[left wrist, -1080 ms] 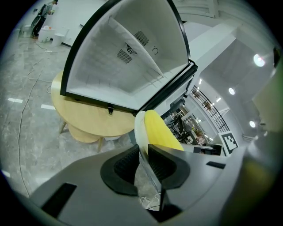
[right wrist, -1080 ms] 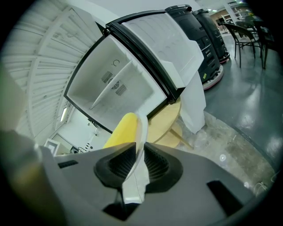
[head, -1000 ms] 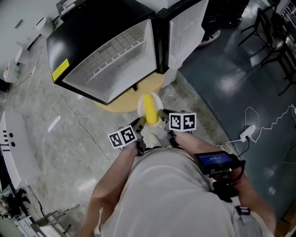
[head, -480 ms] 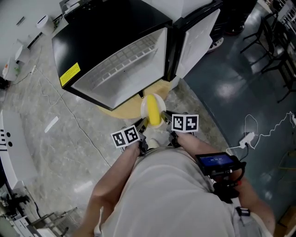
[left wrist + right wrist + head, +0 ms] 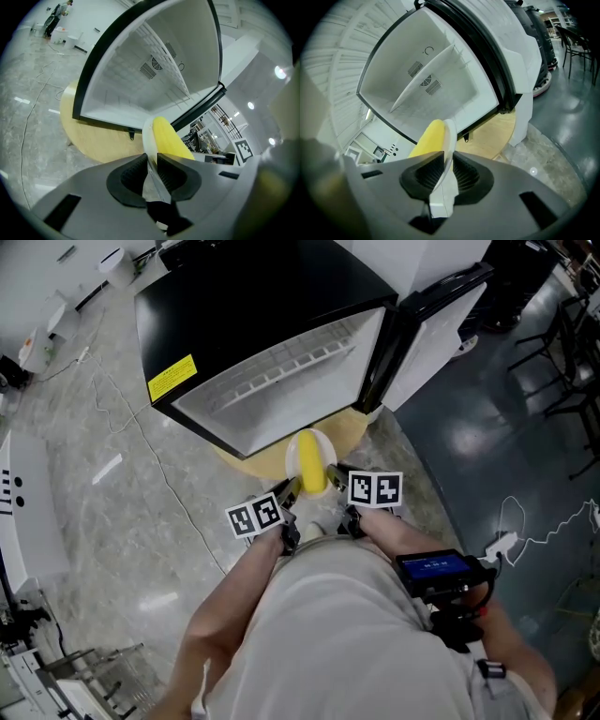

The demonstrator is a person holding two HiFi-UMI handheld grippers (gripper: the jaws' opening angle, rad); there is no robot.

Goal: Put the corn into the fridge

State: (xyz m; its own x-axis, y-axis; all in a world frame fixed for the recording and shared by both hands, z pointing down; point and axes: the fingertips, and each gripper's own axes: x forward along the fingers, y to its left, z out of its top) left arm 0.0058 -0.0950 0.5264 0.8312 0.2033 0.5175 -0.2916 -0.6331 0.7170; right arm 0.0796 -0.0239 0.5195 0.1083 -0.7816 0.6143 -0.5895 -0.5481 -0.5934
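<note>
A yellow corn cob point(image 5: 310, 464) lies on a white plate point(image 5: 295, 448) held in front of the open fridge point(image 5: 281, 381). My left gripper point(image 5: 292, 489) is shut on the plate's left rim point(image 5: 147, 140), and my right gripper point(image 5: 330, 474) is shut on its right rim point(image 5: 449, 136). The corn point(image 5: 169, 139) shows just past the jaws in the left gripper view, and the corn point(image 5: 429, 137) shows the same way in the right gripper view. The fridge interior point(image 5: 154, 70) is white with a wire shelf and stands a short way ahead of the plate.
The fridge door point(image 5: 436, 334) hangs open to the right. A round yellow mat point(image 5: 347, 432) lies under the fridge. A cable point(image 5: 141, 442) runs over the marble floor at left. Chairs point(image 5: 567, 343) stand at far right, and a white cord point(image 5: 534, 521) lies on the dark floor.
The plate with the corn has stayed in both grippers. The view has shifted so the fridge sits further right and its opening looks nearer to the plate.
</note>
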